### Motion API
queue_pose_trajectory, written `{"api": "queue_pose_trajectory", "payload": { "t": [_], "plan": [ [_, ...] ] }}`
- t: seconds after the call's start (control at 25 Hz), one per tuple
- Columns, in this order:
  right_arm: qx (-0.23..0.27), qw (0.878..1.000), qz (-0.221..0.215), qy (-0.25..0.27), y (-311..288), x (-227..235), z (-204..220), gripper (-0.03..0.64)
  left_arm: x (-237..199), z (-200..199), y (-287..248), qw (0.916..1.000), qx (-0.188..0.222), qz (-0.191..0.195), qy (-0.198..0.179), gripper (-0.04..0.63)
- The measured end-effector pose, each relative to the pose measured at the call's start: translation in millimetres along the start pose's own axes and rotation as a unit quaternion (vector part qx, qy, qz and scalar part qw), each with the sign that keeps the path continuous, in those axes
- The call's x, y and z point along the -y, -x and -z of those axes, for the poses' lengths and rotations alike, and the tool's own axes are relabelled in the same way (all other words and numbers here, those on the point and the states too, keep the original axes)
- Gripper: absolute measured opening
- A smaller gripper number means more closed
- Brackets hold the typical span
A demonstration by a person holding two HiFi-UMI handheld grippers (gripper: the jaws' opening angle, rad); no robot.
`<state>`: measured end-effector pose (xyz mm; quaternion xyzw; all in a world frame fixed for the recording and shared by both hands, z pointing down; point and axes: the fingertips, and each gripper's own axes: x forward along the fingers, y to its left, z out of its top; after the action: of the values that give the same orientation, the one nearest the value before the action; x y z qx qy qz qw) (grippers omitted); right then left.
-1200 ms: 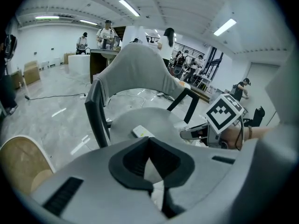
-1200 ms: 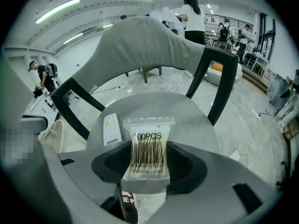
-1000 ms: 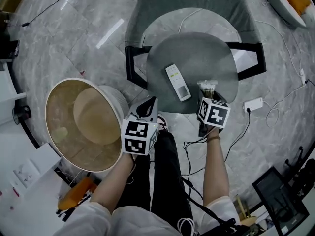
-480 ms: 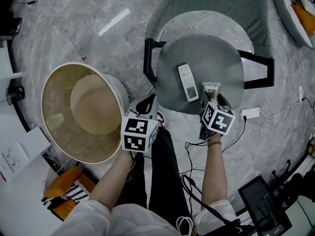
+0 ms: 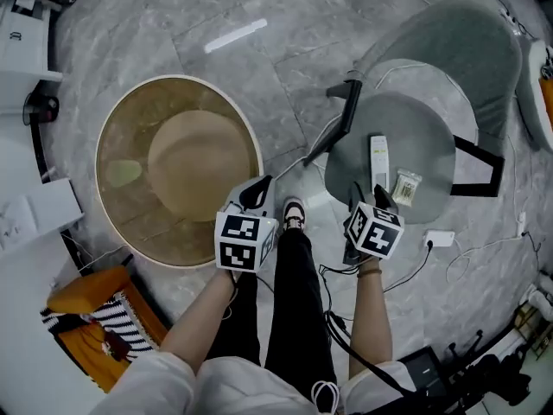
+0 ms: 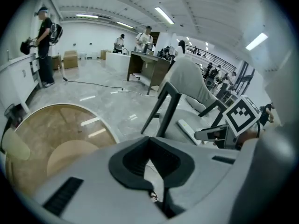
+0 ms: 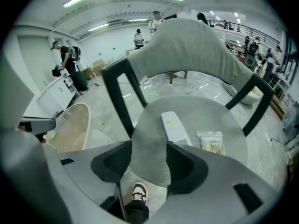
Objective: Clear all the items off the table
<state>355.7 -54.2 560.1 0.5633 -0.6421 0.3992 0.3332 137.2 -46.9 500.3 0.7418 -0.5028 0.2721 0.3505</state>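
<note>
A white remote (image 5: 378, 158) and a clear packet (image 5: 406, 186) lie on the grey round chair seat (image 5: 423, 137) that serves as the table. My right gripper (image 5: 378, 199) hangs over the seat's near edge. It is open and its jaws have just been closing a little, with nothing between them. In the right gripper view the remote (image 7: 174, 127) lies just beyond the right gripper (image 7: 149, 164), and the packet (image 7: 212, 143) is to its right. My left gripper (image 5: 257, 190) is shut and empty beside the big tan basket (image 5: 130, 119). The left gripper (image 6: 150, 146) points between the basket (image 6: 42, 129) and the chair.
A pale green item (image 5: 123, 173) lies inside the basket. The person's legs and a shoe (image 5: 294, 213) are between the grippers. Cables and a white power strip (image 5: 439, 239) lie on the floor to the right. An orange bag (image 5: 86, 305) and white cabinets (image 5: 26, 223) are on the left.
The head view has swung, so basket and chair sit differently in the picture. The packet, which lay at my right gripper's tips, now lies on the seat to their right.
</note>
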Motion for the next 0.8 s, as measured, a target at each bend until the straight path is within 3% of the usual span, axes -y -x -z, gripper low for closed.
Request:
{"api": "queue_pose_trajectory", "payload": {
  "t": [0.24, 0.36, 0.64, 0.8],
  "plan": [
    [0.003, 0.996, -0.046, 0.076, -4, -131, -7, 0.196, -94, 29, 67, 0.996, 0.022, -0.056, 0.067, 0.008],
    [0.007, 0.989, -0.063, 0.133, -7, -193, -11, 0.079, -140, 47, 97, 0.9896, 0.038, -0.089, 0.106, 0.008],
    [-0.008, 0.968, -0.117, 0.224, -9, -336, 11, 0.026, -237, 104, 176, 0.9675, 0.066, -0.155, 0.189, 0.008],
    [-0.012, 0.949, -0.163, 0.269, -6, -424, 28, 0.026, -285, 142, 219, 0.9491, 0.078, -0.193, 0.237, 0.008]
  ]
}}
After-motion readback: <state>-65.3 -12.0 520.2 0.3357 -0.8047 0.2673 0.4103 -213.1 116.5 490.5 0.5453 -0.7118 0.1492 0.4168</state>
